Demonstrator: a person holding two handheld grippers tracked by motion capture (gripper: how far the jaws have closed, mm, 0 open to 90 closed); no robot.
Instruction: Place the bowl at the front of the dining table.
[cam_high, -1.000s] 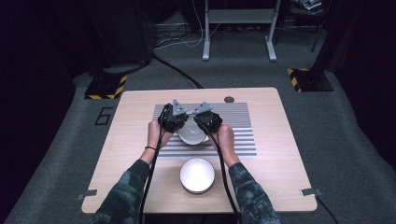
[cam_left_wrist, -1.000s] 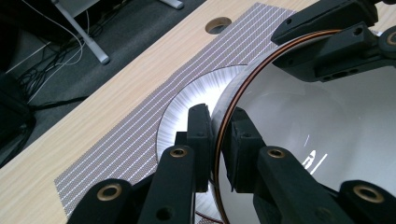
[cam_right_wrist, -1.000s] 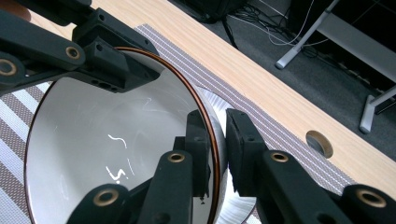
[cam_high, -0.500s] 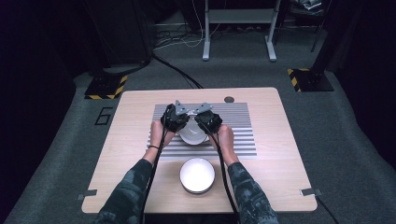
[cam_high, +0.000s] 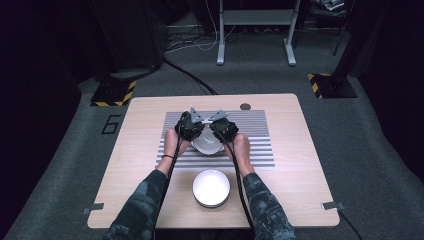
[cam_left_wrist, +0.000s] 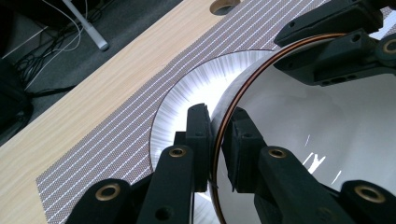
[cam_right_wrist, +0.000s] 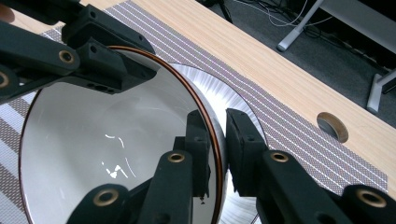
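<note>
While a white bowl (cam_high: 207, 144) with a thin copper-coloured rim is held tilted over the striped mat (cam_high: 250, 130) at the middle of the bench (cam_high: 300, 165), its rim is pinched on opposite sides by the left tongs (cam_left_wrist: 215, 140) and the right tongs (cam_right_wrist: 215, 140), one pad inside the wall and one outside. Beneath it a silvery ribbed plate (cam_left_wrist: 187, 93) is seen on the mat. A slip is judged the main risk: the glazed wall is smooth and each grip is narrow, so uneven lowering by either hand could twist the bowl loose or knock it on the plate. A second white bowl (cam_high: 211, 187) stands near the person's edge, between the forearms, and could be struck on withdrawal. Open room is left on the mat to either side, and the bench edges lie well apart from the bowl
</note>
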